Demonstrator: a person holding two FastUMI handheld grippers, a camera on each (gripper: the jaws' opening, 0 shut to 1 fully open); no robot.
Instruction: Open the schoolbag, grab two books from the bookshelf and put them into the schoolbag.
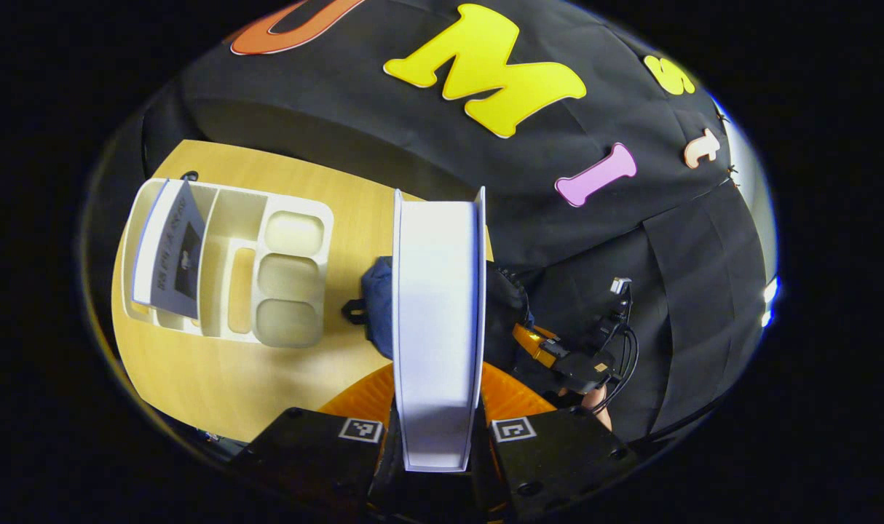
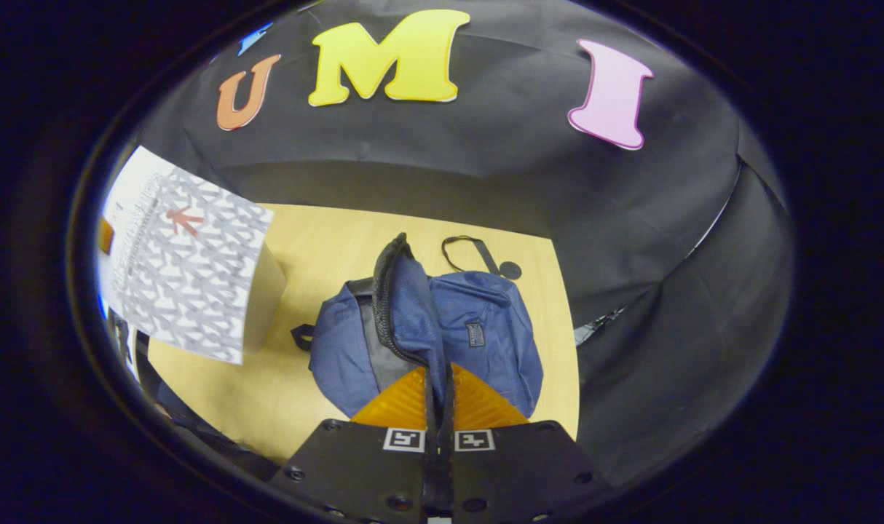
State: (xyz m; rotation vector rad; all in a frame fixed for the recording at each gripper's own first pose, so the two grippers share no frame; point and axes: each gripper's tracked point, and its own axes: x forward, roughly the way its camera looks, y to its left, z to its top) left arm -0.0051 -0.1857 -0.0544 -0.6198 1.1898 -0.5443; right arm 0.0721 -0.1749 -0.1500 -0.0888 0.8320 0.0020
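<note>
My left gripper is shut on a white book, held upright with its page edge toward the camera. In the right gripper view that book hangs at the left, above the table, showing a grey patterned cover. The blue schoolbag lies on the table with its zip mouth gaping. My right gripper is shut on the schoolbag's flap and holds it raised. The left gripper view shows the bag behind the book and the right gripper beyond it. A white bookshelf at the left holds a second book.
The wooden table ends near the booth's black cloth wall just behind the bag. A black strap loop lies past the bag's top. A hand and cables sit behind the right gripper.
</note>
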